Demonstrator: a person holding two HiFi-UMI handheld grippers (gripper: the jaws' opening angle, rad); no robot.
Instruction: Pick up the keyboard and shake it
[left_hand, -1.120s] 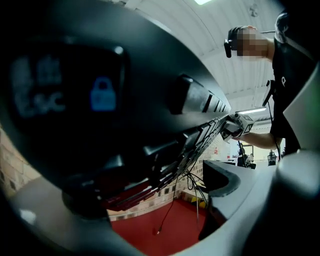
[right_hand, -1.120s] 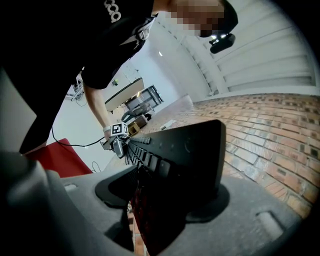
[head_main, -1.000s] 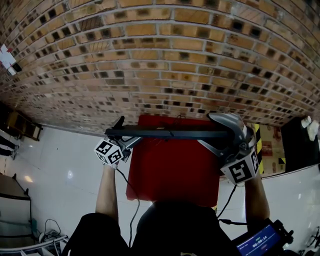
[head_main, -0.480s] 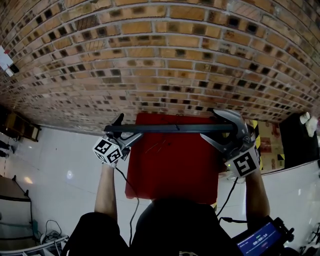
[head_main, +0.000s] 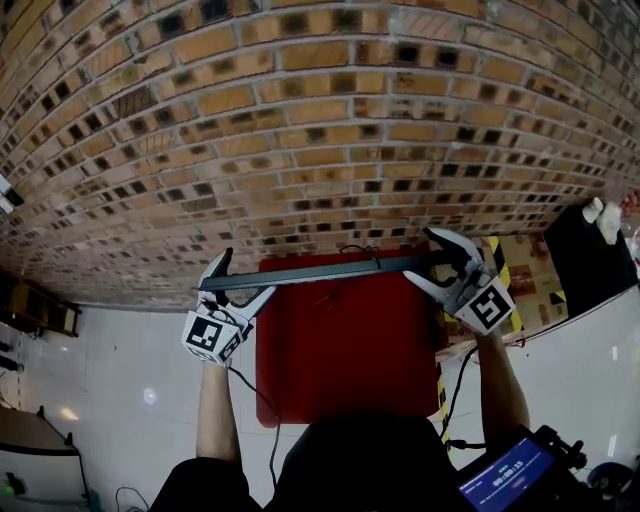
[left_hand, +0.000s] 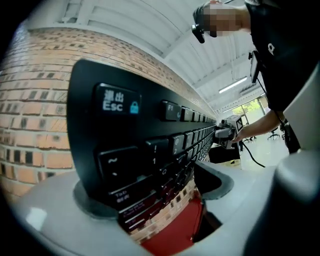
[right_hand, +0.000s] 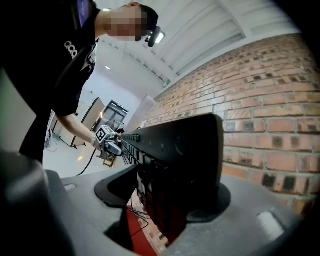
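Head view: keyboard (head_main: 320, 272) aloft, turned on its long edge, spanning from left claw (head_main: 240, 278) to right claw (head_main: 432, 260); right end sits higher in frame. It hangs over the far edge of the red table (head_main: 345, 370), clear of the top. Brick wall (head_main: 300, 130) close behind, little room that way. Open white floor (head_main: 120, 390) left of the table; right side tighter, with a dark cabinet (head_main: 590, 262) near the table corner. Cable (head_main: 272, 430) droops from left claw along the table's left edge.

Left gripper view: Esc end lies between the jaws, which have just been closing; one pad on the keyboard's back, the other at the key face, clamped.

Right gripper view: opposite end clamped likewise, jaws tight on both faces.
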